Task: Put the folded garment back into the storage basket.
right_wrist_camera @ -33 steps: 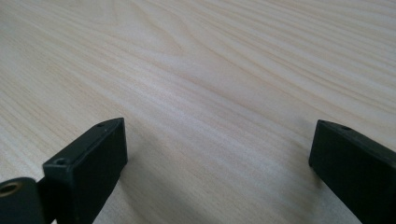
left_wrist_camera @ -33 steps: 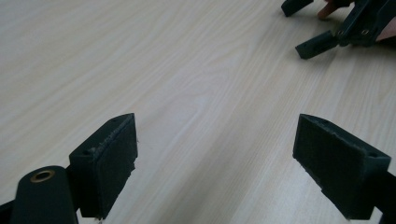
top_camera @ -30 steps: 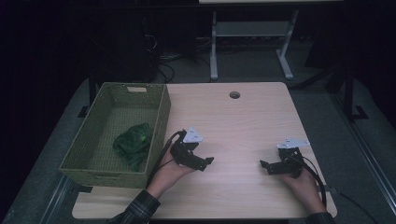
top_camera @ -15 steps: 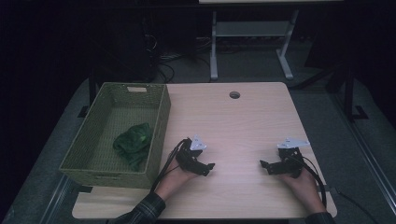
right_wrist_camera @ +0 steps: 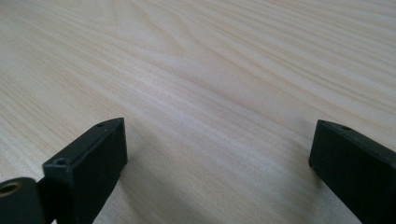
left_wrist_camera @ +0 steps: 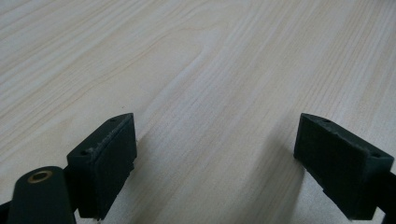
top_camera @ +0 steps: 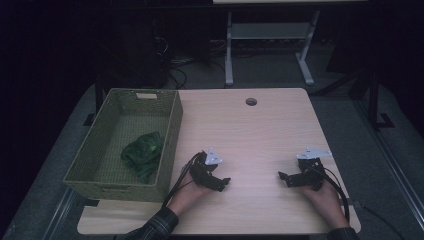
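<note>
Resting low centre on the bare wooden table point(top_camera: 260, 130), left gripper point(top_camera: 223, 183) and right gripper point(top_camera: 283, 178) both gape wide, empty; green cloth point(top_camera: 141, 152) lies in wicker basket point(top_camera: 172, 125) at left.

A laboratory or office-type workroom, dimly lit. A pale wood-laminate desk point(top_camera: 260, 130) with a round cable hole point(top_camera: 251, 101) stands on grey carpet point(top_camera: 345, 107). Behind it, loose cables point(top_camera: 200, 50) lie on the floor beside the white metal legs of a second table point(top_camera: 270, 35); the background is dark.
</note>
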The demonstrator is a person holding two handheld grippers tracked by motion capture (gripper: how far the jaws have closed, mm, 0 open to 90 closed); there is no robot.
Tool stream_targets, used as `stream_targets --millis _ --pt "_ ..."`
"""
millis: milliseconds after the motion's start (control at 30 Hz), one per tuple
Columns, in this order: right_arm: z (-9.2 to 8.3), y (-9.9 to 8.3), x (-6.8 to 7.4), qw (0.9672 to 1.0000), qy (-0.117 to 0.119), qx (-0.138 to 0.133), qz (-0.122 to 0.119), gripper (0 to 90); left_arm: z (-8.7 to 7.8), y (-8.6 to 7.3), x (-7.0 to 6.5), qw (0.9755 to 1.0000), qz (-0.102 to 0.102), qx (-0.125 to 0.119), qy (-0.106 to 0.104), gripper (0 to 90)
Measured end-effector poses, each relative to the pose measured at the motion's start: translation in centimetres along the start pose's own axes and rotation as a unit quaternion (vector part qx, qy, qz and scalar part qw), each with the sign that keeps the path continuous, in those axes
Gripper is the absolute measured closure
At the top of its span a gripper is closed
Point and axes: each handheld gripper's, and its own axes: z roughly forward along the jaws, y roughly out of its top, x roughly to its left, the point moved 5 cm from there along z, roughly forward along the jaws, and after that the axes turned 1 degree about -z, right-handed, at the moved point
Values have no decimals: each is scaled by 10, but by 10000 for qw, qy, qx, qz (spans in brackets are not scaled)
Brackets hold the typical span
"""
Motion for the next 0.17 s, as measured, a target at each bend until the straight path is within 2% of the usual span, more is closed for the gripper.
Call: stream_targets --millis 167 --pt "0 0 0 10000 1 0 0 40 0 -1 0 10000 33 -40 -29 126"
